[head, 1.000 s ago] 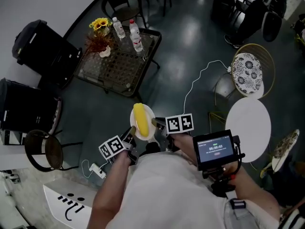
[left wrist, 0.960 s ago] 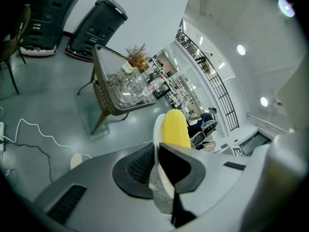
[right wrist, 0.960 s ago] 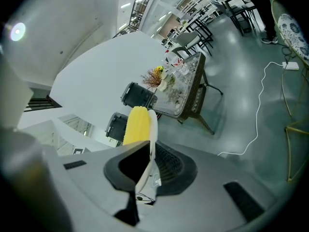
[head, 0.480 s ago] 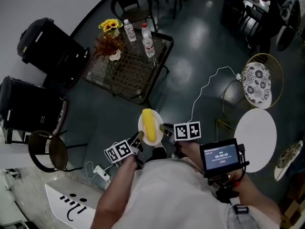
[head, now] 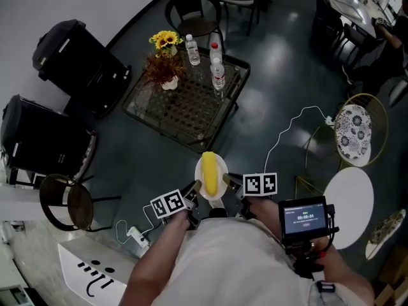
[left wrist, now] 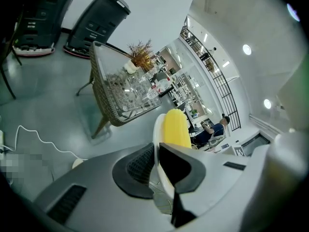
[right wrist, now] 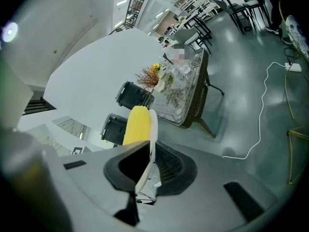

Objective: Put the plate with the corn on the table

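A white plate (head: 218, 171) with a yellow corn cob (head: 209, 175) on it is held in the air between both grippers, a short way in front of the person. My left gripper (head: 193, 190) is shut on the plate's left rim (left wrist: 157, 129) and my right gripper (head: 231, 183) is shut on its right rim (right wrist: 152, 124). The corn (left wrist: 175, 127) shows above the jaws in the left gripper view, and as a yellow cob (right wrist: 135, 125) in the right gripper view. The glass-topped wicker table (head: 185, 104) stands ahead, beyond the plate.
On the table stand a sunflower vase (head: 165, 56) and three water bottles (head: 215, 59). Black chairs (head: 194, 11) stand behind it, black cases (head: 76, 59) at left, a round stool (head: 64, 203) at lower left, a white round table (head: 349, 203) at right. A white cable (head: 290, 132) crosses the floor.
The person has walked forward with the plate held between both grippers; the wicker table is closer and lower in the head view. Both grips are unchanged.
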Demonstrator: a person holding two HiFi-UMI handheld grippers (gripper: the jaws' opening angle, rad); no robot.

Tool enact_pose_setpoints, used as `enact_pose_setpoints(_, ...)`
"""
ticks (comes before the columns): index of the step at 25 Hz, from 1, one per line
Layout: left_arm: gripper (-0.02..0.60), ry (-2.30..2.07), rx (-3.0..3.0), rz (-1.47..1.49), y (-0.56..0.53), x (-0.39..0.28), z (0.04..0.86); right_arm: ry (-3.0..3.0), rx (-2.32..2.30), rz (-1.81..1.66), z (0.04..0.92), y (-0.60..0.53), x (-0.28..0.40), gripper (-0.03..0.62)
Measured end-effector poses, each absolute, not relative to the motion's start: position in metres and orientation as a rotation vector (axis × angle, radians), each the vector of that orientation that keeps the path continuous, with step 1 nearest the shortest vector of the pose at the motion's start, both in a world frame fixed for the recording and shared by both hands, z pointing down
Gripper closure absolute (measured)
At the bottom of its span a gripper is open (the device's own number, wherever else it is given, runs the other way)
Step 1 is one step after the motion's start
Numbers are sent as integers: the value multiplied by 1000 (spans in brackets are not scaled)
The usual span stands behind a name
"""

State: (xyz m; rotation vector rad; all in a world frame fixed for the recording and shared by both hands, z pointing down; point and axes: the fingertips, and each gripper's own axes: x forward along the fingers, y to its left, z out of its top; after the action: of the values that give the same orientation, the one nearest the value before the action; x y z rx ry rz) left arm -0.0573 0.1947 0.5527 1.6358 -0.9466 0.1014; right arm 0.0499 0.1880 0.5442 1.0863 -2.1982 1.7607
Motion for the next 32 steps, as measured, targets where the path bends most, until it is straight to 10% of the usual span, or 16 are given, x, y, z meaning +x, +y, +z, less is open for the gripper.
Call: enact_pose_setpoints(32, 546, -908, 1674, 47, 81, -132, 542, -2199, 1124, 1692, 531, 74, -25, 551)
